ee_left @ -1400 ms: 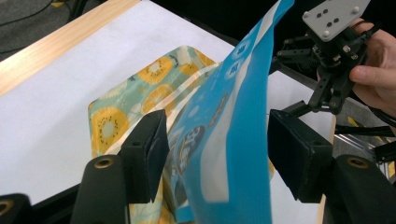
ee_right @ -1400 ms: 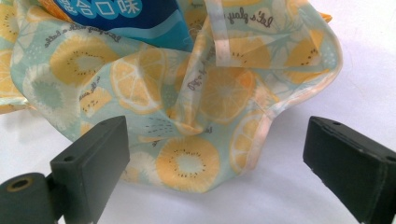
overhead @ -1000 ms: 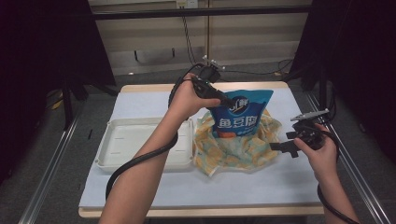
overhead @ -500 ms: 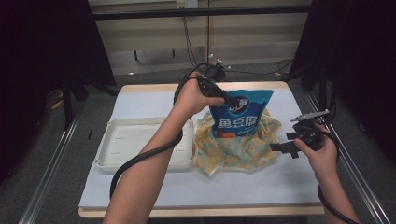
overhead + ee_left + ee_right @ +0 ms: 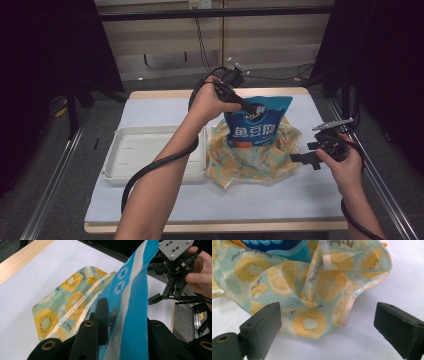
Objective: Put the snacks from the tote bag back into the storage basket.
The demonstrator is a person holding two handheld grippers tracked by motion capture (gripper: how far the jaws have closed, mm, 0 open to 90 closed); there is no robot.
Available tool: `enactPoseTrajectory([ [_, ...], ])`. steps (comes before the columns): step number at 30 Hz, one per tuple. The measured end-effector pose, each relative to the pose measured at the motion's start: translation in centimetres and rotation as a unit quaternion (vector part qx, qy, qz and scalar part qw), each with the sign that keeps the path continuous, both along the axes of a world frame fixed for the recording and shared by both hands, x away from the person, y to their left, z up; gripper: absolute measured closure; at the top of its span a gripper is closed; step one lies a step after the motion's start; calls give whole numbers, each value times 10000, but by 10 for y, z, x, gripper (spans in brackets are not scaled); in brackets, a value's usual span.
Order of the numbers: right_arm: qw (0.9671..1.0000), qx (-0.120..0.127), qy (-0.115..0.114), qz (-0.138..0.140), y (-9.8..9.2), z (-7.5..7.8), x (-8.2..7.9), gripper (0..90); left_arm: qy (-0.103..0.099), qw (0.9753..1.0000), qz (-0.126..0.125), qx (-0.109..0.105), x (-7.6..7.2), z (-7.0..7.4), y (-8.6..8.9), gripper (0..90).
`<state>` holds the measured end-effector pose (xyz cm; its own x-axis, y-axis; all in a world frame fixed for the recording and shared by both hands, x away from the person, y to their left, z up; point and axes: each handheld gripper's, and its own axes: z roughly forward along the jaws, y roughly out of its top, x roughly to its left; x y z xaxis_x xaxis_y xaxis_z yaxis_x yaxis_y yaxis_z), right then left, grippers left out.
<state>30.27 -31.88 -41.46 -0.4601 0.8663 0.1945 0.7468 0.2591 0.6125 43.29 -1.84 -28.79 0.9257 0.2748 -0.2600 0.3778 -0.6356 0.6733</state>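
A blue snack packet point(image 5: 257, 121) stands upright in the mouth of a fruit-print cloth bag point(image 5: 255, 155) that lies crumpled on the white table cover. My left gripper point(image 5: 248, 107) is shut on the packet's top edge; in the left gripper view the blue packet point(image 5: 130, 302) runs between the black jaws, with the fruit-print bag point(image 5: 67, 297) below it. My right gripper point(image 5: 302, 159) is open just off the bag's right edge, touching nothing. In the right gripper view the bag's rumpled rim point(image 5: 317, 290) lies between and beyond the two spread jaws.
A shallow white tray point(image 5: 125, 172) sits left of the bag, its rim touching the cloth. Bare white cover point(image 5: 280, 197) lies in front of the bag. The table's wooden edge point(image 5: 150, 94) runs along the back, with metal rails at both sides.
The left gripper has lifted and drawn the packet slightly up and back. The right gripper has shifted a little toward the bag's right edge.
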Motion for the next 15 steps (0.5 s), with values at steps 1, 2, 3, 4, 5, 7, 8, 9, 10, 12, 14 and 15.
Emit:
enactPoseTrajectory([
  [1, 10000, -4, 5, -2, 0, 0, 0, 70, -49, 10000, -24, 25, 1, 0, -1, 736],
  [2, 10000, -9, -17, -13, 0, 0, 0, 70, -16, 10000, -5, 27, 0, 0, -1, 735],
  [3, 10000, -14, -20, -11, 0, 0, 0, 69, -41, 10000, -16, 39, 0, 0, -2, 740],
  [4, 10000, 13, -30, -2, 0, 1, 0, 70, -73, 10000, -33, 39, 0, 0, -2, 753],
  [5, 10000, 7, -41, 6, 0, 1, -1, 70, -88, 9999, -58, 39, 1, 0, -2, 761],
  [7, 10000, -5, -36, 7, 0, 1, -1, 70, -59, 10000, -48, 34, 1, 0, -2, 773],
  [8, 10000, -19, -33, -4, 0, 1, -1, 70, -66, 10000, -62, 30, 1, 0, -2, 779],
  [9, 10000, -20, -17, 17, 0, 1, -1, 70, -87, 9999, -77, 46, 1, 0, -2, 782],
  [10, 10000, -18, -15, 20, 1, 1, -1, 70, -86, 9999, -95, 58, 1, 0, -3, 788],
  [12, 10000, -13, -18, 19, 1, 1, -1, 69, -112, 9998, -124, 84, 1, 1, -4, 805],
  [14, 10000, -49, -29, 3, 1, 1, -2, 70, -183, 9996, -177, 137, 0, 2, -5, 837],
  [15, 10000, -53, -32, -12, 1, 2, -2, 70, -263, 9993, -188, 173, 0, 2, -6, 860],
])
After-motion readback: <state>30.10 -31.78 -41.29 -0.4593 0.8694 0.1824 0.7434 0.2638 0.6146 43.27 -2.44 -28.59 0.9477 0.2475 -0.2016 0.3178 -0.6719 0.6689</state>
